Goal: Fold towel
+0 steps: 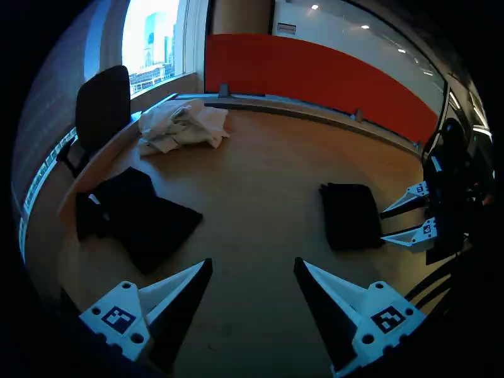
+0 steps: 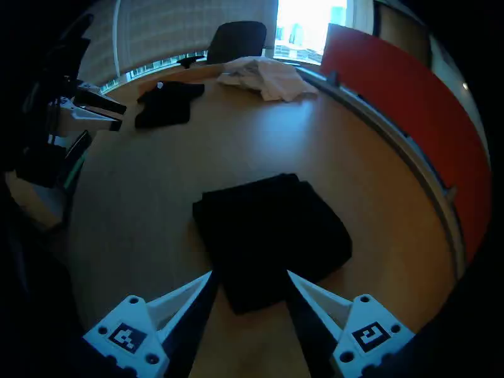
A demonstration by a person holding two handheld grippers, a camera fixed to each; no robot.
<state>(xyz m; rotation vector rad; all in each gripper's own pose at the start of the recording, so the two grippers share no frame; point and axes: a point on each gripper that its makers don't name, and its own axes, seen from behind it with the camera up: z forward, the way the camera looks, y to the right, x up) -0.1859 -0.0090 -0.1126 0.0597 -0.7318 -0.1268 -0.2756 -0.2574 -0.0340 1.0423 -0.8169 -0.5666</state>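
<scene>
Towel (image 2: 271,233), folded, has its near corner between the spread jaws of the right gripper (image 2: 249,273); left gripper (image 1: 252,259), also spread, well apart.

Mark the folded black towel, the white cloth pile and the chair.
folded black towel (image 2: 271,236): right gripper view, top face.
white cloth pile (image 1: 183,125): left gripper view, heap's middle.
chair (image 1: 104,104): left gripper view, backrest.

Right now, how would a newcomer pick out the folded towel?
Start at the wooden table beside the red partition. Just ahead of the right gripper lies the folded black towel. Unlike the rumpled black cloth and the white heap at the window end, it is a flat, neat rectangle.
</scene>
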